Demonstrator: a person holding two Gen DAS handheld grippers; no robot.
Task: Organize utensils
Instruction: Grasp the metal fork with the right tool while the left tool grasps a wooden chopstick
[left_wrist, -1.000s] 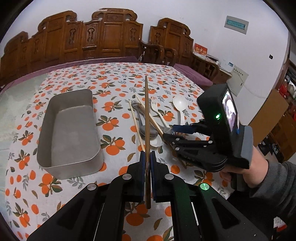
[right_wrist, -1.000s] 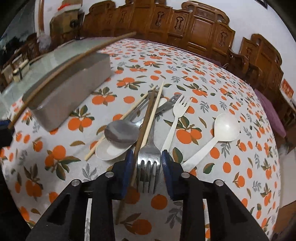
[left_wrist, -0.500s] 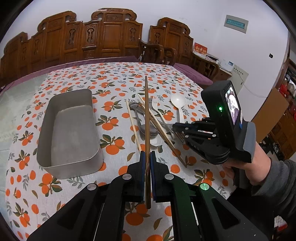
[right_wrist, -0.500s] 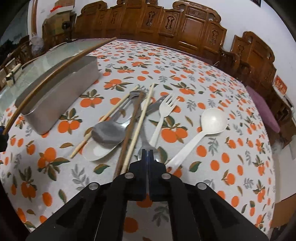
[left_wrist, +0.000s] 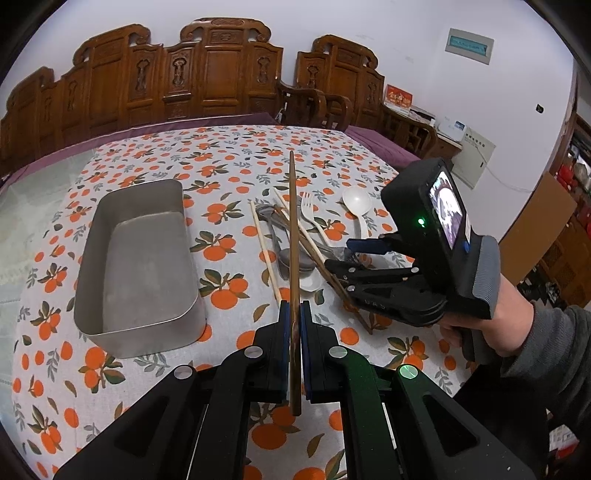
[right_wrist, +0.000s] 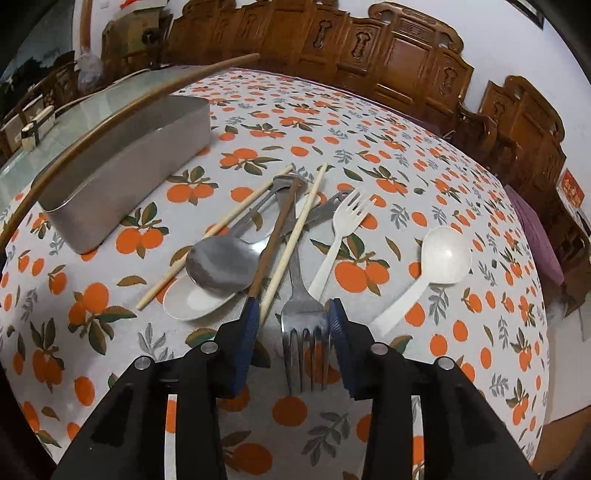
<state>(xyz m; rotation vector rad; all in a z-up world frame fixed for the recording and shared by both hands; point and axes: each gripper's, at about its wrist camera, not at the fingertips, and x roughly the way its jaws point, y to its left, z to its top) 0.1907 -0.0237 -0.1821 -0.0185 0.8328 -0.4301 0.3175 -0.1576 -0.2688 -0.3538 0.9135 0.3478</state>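
My left gripper (left_wrist: 293, 314) is shut on a dark wooden chopstick (left_wrist: 292, 229) that points away above the table; the chopstick also shows in the right wrist view (right_wrist: 122, 110). A grey metal tray (left_wrist: 110, 295) sits at the left, also seen in the right wrist view (right_wrist: 122, 162). My right gripper (right_wrist: 291, 314) is open, its fingers on either side of a metal fork (right_wrist: 303, 314) lying on the cloth. Beside it lie a metal spoon (right_wrist: 221, 266), a dark chopstick (right_wrist: 273, 236), pale chopsticks (right_wrist: 291, 240), a white plastic fork (right_wrist: 343, 229) and white spoons (right_wrist: 439, 258).
The table carries an orange-print cloth (left_wrist: 236, 155). Carved wooden chairs (left_wrist: 221, 70) stand along the far edge. A glass-topped area (right_wrist: 74, 122) lies beyond the tray. The person's right hand and sleeve (left_wrist: 535, 332) are at the table's right edge.
My right gripper was shut half a second ago and has opened around the metal fork's head. The left gripper has kept the chopstick nearly still.
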